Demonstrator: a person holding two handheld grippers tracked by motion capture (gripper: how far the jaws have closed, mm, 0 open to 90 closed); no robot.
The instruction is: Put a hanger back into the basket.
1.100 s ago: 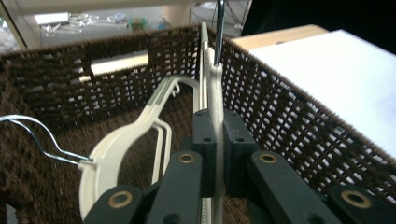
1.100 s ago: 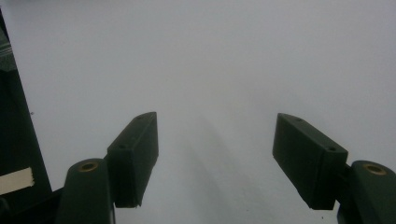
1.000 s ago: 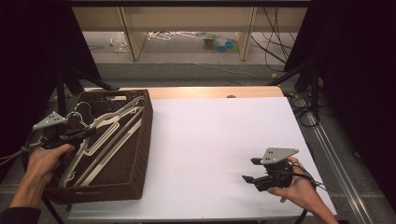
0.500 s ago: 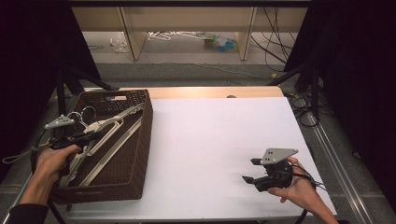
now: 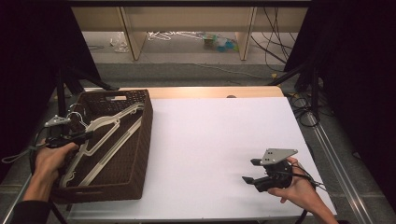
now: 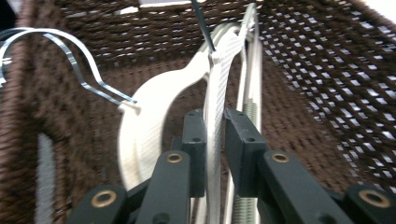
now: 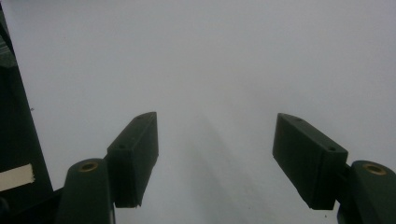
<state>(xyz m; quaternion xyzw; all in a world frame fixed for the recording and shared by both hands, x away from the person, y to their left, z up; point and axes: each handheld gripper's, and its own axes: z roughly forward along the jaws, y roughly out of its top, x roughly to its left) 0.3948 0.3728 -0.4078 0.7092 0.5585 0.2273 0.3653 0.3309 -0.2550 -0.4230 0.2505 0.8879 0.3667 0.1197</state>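
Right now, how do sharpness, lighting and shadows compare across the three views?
High view: even light on the white table, dark surroundings, soft overall. Left gripper view: white hanger and wicker basket blurred, nearer jaws crisper, glare on the metal hook. Right gripper view: the right gripper casts faint shadows on featureless white.

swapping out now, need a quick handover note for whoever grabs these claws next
Left claw: over the wicker basket, jaws astride the arm of a white hanger; they have just been opening, so a slight gap shows and the grip is loosening or gone.
Right claw: open, holds nothing, resting low over the white table at its near right.
Things: the white hangers all lie in the basket, metal hooks toward its far left corner.
Done: no hanger is out on the table.
Left: probably re-grip one hanger and lift it out.
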